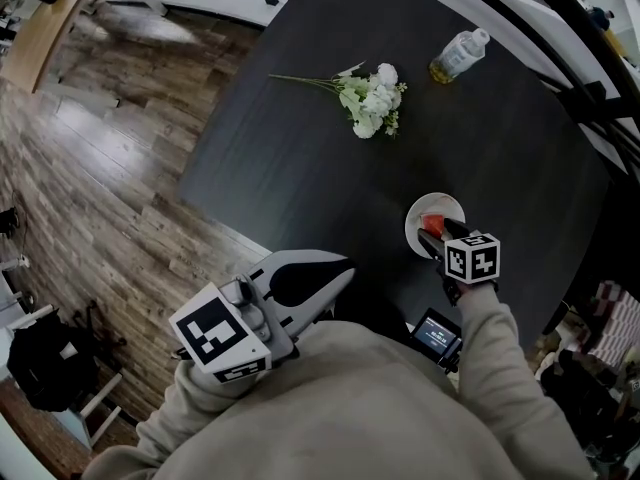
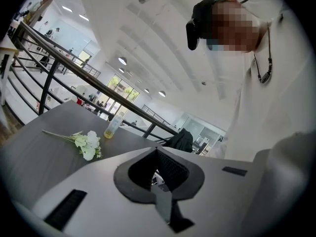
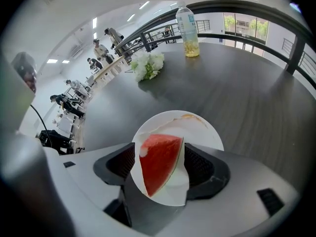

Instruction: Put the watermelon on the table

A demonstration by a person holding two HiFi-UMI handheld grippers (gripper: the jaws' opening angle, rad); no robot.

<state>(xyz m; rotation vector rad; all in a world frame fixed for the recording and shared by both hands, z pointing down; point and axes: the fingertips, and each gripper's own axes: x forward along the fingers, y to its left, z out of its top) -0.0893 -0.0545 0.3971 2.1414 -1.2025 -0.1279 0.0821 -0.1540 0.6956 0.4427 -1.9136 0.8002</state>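
Observation:
A red watermelon wedge (image 3: 157, 163) lies on a small white plate (image 3: 200, 128) on the dark table (image 1: 300, 158). My right gripper (image 3: 160, 164) points steeply down over the plate, jaws wide, with the wedge between them. A strip of white plate shows between the wedge and the right pad, so the pads do not press on it. In the head view the wedge (image 1: 432, 224) and plate (image 1: 420, 206) sit just ahead of my right gripper (image 1: 436, 232). My left gripper (image 1: 340, 271) hangs off the table's near edge, tips together and nothing in it, and shows shut (image 2: 157, 149) in its own view.
A bunch of white flowers (image 1: 372, 98) lies mid-table, and a plastic bottle (image 1: 458, 56) lies beyond it near the far edge. A dark railing (image 3: 276, 14) runs behind the table. Wooden floor (image 1: 100, 188) lies to the left. A small screen (image 1: 437, 336) sits below my right arm.

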